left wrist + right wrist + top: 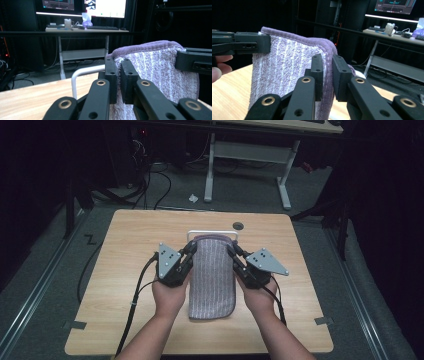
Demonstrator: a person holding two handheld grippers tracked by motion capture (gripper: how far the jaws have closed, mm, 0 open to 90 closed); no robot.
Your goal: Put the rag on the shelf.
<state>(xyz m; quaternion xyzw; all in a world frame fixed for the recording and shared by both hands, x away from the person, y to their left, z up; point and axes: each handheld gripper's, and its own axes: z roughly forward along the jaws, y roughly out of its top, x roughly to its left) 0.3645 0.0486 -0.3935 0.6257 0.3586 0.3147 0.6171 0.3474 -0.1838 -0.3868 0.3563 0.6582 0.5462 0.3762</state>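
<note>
The left gripper (pixel 119 82) is clamped on the upper left corner of the lilac striped terry towel (pixel 212 275), its 2 black pads (pixel 111 80) pressing the plush cloth between them. The right gripper (pixel 328 77) is closed the same way on the upper right corner, pinching the darker purple hem (pixel 327 82).

Between the 2 grips the towel's top edge is held up off the light wooden table (pixel 125 295). The rest hangs and trails toward the near edge, where its lower end lies on the wood between the person's 2 hands. Just behind the raised edge stands a low white metal bar rack (pixel 200 232), near the far edge of the table at its middle.

Likely trouble: each grip takes only a small bite of thick pile, so a corner could slip out if the hands pull apart or jerk. If the 2 grippers move unevenly, the top edge would sag or twist, and the cloth could catch on the rack or slide off it.

Room is generous. The table is bare to the left and right edges, with a small dark round grommet (pixel 238 225) by the far edge.
</note>
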